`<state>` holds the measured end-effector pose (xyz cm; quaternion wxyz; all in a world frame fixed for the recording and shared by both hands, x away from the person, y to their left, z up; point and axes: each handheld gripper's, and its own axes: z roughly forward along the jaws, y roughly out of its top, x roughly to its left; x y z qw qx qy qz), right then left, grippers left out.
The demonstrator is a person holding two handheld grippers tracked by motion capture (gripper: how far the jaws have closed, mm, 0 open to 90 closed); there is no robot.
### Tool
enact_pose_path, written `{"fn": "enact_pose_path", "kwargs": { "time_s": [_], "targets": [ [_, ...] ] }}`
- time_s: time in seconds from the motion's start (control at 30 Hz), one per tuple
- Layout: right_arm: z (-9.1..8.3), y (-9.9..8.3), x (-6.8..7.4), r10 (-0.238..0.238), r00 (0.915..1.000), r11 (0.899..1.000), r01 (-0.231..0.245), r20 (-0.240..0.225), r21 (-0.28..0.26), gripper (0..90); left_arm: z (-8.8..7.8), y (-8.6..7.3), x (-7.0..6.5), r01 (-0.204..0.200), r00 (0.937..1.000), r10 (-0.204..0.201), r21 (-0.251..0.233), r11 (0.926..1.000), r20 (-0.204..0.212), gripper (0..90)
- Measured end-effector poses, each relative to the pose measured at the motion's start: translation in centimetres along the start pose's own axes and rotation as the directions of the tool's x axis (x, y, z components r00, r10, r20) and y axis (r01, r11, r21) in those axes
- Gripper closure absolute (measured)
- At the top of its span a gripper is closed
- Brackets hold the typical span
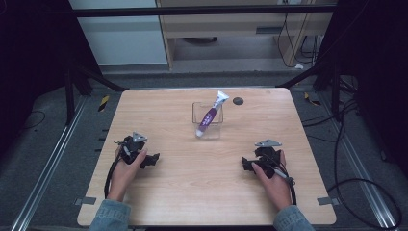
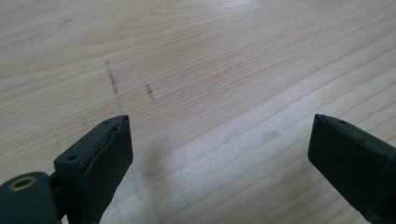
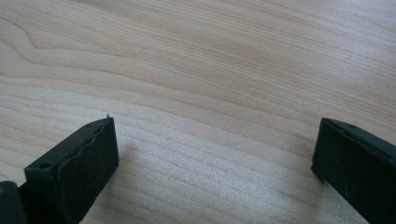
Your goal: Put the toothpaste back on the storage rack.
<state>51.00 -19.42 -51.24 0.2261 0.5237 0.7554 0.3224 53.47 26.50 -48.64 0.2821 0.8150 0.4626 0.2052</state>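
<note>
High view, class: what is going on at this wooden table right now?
A person rests both hands on the light wooden table, one handheld tool in each. The left tongs and right tongs are open, holding nothing, near the table's front edge. Further back, a white and purple tube stands tilted in a clear plastic container, untouched.

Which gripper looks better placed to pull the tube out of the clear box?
Roughly even; slight lean right. The tube tilts up-right from the box, top toward the right gripper. The left gripper sits equally far back; both rest open on the table.
</note>
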Motion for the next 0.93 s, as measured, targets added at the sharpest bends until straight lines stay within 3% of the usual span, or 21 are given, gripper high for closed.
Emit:
{"fn": "enact_pose_path", "kwargs": {
  "time_s": [0.1, 0.17, 0.33, 0.63, 0.77, 0.93],
  "targets": [
    [0.0, 0.0, 0.0, 0.0, 1.0, 1.0, 0.0, 0.0, 0.0, 0.6, 0.1, -0.2, 0.6, 0.014, 0.9999, -0.014, -0.025, 0.9996, -0.006, 6.3],
    [0.0, 0.0, 0.0, 0.001, 1.0, 1.0, -0.001, 0.0, 0.0, 0.6, 0.1, -0.4, 1.1, 0.034, 0.9992, -0.034, -0.026, 0.9991, -0.021, 7.3],
    [0.0, 0.0, 0.0, 0.0, 1.0, 1.0, 0.0, 0.0, 0.0, 0.6, 0.7, -1.2, 1.8, 0.06, 0.9981, -0.06, -0.006, 0.9982, -0.013, 7.0],
    [0.0, 0.0, 0.0, 0.0, 1.0, 1.0, 0.0, 0.0, 0.0, 0.6, 1.0, -1.5, 2.1, 0.072, 0.9974, -0.072, -0.026, 0.997, 0.005, 2.7],
    [0.0, 0.0, 0.0, 0.0, 1.0, 1.0, 0.0, 0.0, 0.0, 0.6, 1.3, -1.9, 2.2, 0.072, 0.9974, -0.072, -0.079, 0.9942, 0.006, 0.0],
    [0.0, 0.0, 0.0, 0.001, 1.0, 1.0, -0.001, 0.0, 0.0, 0.6, 1.4, -1.9, 2.1, 0.075, 0.9972, -0.075, -0.082, 0.9938, 0.006, 0.0]
  ]
}}
